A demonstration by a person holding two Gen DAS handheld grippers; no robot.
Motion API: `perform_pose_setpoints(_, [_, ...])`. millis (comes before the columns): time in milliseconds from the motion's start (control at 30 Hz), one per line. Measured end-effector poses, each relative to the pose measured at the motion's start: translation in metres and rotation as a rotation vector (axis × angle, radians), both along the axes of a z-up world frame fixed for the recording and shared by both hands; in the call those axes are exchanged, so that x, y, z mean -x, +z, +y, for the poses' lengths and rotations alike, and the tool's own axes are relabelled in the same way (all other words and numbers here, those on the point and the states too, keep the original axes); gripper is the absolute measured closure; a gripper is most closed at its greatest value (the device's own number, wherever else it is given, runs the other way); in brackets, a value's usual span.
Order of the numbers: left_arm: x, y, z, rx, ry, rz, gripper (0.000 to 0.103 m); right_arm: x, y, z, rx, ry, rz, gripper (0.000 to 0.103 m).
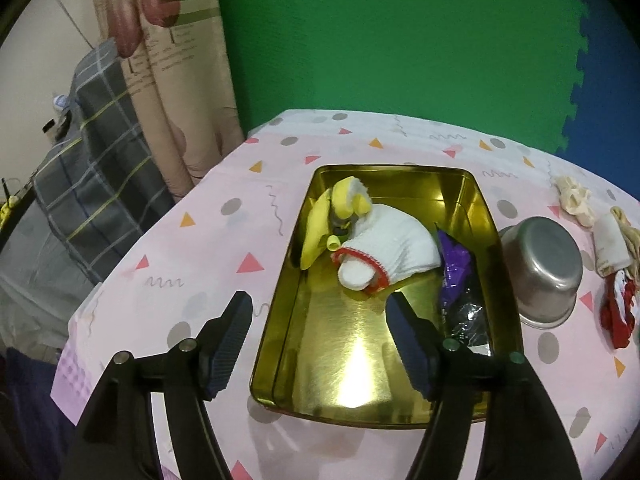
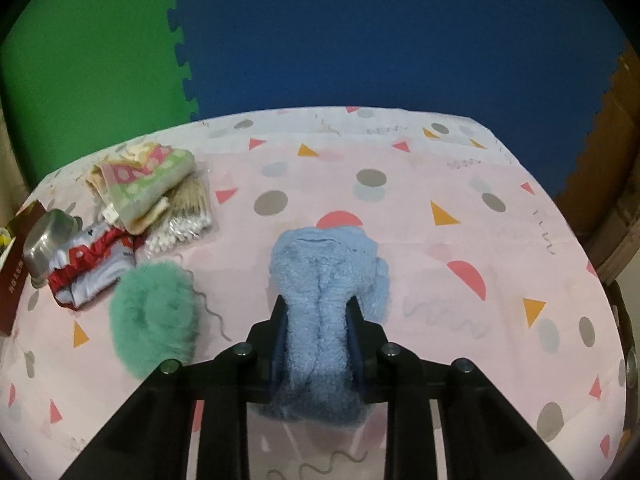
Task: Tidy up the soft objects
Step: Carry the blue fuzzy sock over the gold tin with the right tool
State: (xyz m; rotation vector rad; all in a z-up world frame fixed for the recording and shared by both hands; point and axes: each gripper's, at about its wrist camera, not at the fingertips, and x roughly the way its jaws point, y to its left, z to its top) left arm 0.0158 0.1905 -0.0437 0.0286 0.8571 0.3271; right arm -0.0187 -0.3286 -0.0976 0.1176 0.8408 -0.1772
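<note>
Nearest in the right wrist view, the right tongs (image 2: 318,320) are clamped on a fluffy blue cloth (image 2: 326,276), the pads pinching its middle so the pile bulges above and below them. Its far end rests on the pink patterned counter (image 2: 420,200). It looks light, limp and compressible, so a hold across a bunched middle like this one should carry it without slipping, though the loose ends will likely droop and drag. Just left of it lies a green fuzzy piece (image 2: 154,320), apart from the blue cloth; a pinch deep into its thickest part would suit it. Farther left sit a red and white garment (image 2: 90,268), a pack of cotton swabs (image 2: 178,232), a folded green and pink towel (image 2: 144,180) on top of the pile, and an upturned steel bowl (image 2: 50,236).

In the left wrist view, the left tongs (image 1: 320,320) stand wide apart with nothing between them, poised over the near end of a gold tin tray (image 1: 472,184). Beyond them in the tray lie a white knitted item with red trim (image 1: 394,248), a yellow soft item (image 1: 340,208) behind it, and a purple wrapper (image 1: 456,272) along the right wall. The near floor of the tray is bare, which looks like the place for the next soft thing
</note>
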Motion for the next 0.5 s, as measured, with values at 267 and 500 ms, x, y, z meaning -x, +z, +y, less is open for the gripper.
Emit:
perform_pose_setpoints(267, [0.013,-0.006,0.015,0.039,0.063,-0.016,0.033,-0.003,0.04,0.038,0.009,0.079,-0.056,0.077])
perform_pose_setpoints(500, [0.017,-0.003,0.034,0.046,0.131,-0.025,0.028,-0.015,0.067,0.115,0.007,0.254,-0.094,0.077])
